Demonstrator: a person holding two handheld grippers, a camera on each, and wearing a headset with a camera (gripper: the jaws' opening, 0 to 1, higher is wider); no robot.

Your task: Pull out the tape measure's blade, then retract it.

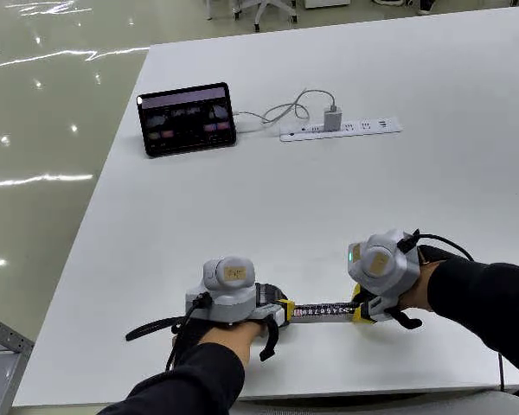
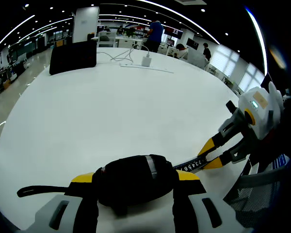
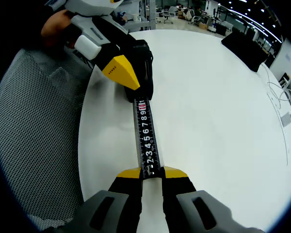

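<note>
A black tape measure case [image 2: 136, 179] sits clamped between the yellow-tipped jaws of my left gripper [image 2: 136, 177], near the table's front edge [image 1: 272, 298]. Its blade [image 3: 145, 138], black with white numbers, stretches a short way out to my right gripper [image 3: 150, 172], which is shut on the blade's end. In the head view the blade [image 1: 322, 309] spans the gap between the left gripper [image 1: 281, 309] and the right gripper [image 1: 361, 313]. In the right gripper view the case [image 3: 140, 58] lies beyond the blade, held by the other gripper's yellow jaw.
A dark tablet [image 1: 187, 118] stands at the far left of the white table [image 1: 346, 190]. Beside it lies a white power strip [image 1: 341, 130] with a charger and cable. A mesh chair seat [image 3: 39, 136] is below the table's front edge.
</note>
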